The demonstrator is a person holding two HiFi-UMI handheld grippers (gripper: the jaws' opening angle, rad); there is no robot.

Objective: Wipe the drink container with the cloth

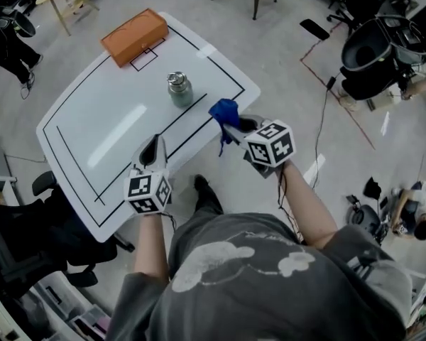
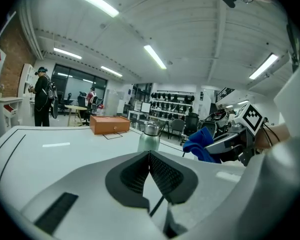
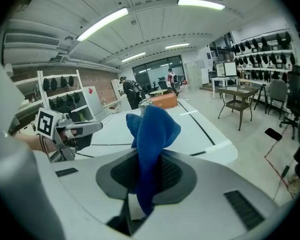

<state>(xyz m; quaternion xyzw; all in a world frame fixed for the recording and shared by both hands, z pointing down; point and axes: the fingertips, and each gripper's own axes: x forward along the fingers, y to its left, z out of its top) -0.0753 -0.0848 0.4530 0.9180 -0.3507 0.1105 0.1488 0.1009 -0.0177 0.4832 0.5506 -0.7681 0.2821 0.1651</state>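
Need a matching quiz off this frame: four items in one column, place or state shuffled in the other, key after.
1. drink container
2. cloth
3. orange box
4. left gripper

A. shut, nothing between its fingers
B. pinched in the right gripper
C. upright, mid table
D. at the table's far end

Pairs: 1-C, 2-B, 3-D, 4-A

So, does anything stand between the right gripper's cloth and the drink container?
Nothing visible does. The right gripper holds the blue cloth near the table edge; only bare table separates it from the drink container. The orange box sits beyond the container.
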